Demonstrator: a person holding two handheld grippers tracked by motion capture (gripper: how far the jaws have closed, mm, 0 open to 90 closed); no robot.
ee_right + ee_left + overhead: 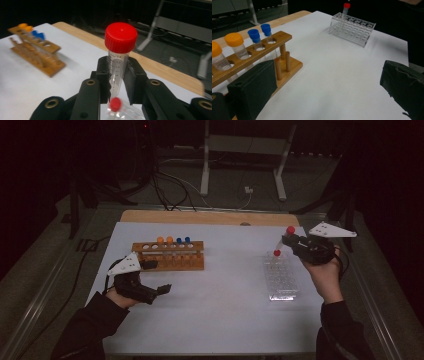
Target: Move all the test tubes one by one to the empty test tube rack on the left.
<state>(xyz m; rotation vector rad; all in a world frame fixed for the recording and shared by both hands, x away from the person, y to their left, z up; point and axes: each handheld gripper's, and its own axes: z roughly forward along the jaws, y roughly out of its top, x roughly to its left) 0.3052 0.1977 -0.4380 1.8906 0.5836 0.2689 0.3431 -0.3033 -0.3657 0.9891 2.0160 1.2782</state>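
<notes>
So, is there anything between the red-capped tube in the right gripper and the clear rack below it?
Nothing visible blocks it. The right gripper is shut on the red-capped tube, above the clear rack. One other red-capped tube already stands in a far hole; the other holes look free.

Dim room; wooden rack (37, 53) seemingly motion-blurred.

On the tabletop (215, 305) the wooden rack (168, 256) stands at the left with four tubes (173, 240) in it. The clear rack (281, 279) sits well apart at the right, with one tube (277, 254) standing in its far end.
</notes>
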